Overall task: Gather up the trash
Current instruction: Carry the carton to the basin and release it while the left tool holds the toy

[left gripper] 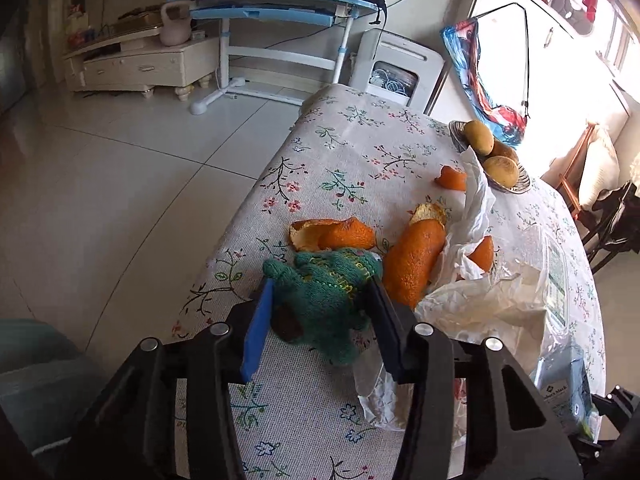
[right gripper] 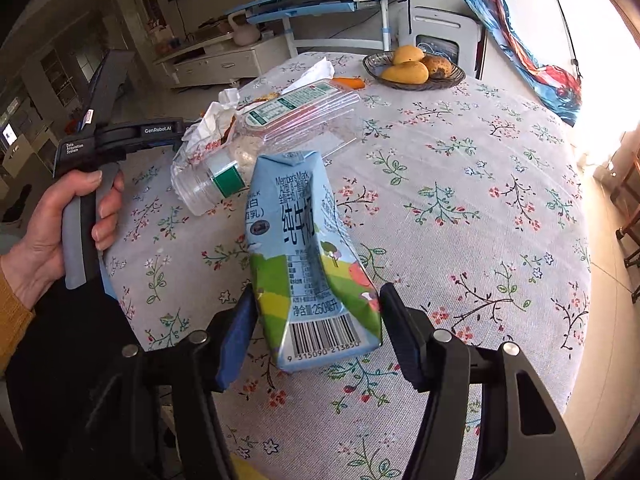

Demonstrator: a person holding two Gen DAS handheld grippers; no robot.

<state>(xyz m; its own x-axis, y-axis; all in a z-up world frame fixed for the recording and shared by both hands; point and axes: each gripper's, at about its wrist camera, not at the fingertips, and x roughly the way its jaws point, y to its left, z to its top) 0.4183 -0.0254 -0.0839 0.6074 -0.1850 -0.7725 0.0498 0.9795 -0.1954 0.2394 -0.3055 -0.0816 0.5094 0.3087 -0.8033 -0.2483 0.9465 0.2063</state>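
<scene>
Lying on the floral tablecloth (right gripper: 460,168), the crushed milk carton (right gripper: 308,256) sits between the fingers of the right gripper (right gripper: 316,332). Its long axis runs away from the camera and leans a little leftward: the barcode end faces the gripper and the folded gable top points toward the middle of the table. Both pads press on the carton's lower sides, so the jaws pinch it near the barcode end.

In the left wrist view, the left gripper (left gripper: 320,300) brackets a green knitted piece (left gripper: 324,296) near the table edge. The knit lies crosswise between the blue pad (left gripper: 258,332) on the left and the black finger on the right, and both appear to touch it, so the jaws hold it in a narrowed pinch. One knitted lobe points left past the blue pad.

Just beyond the knit lie orange peels (left gripper: 332,234); the largest peel (left gripper: 414,258) has its long axis slanting up and to the right. White crumpled paper (left gripper: 476,300) and a clear plastic package (right gripper: 280,120) lie beside them. A bowl of fruit (right gripper: 414,68) stands at the far side of the table. A hand (right gripper: 52,236) grips the left gripper's handle in the right wrist view.
</scene>
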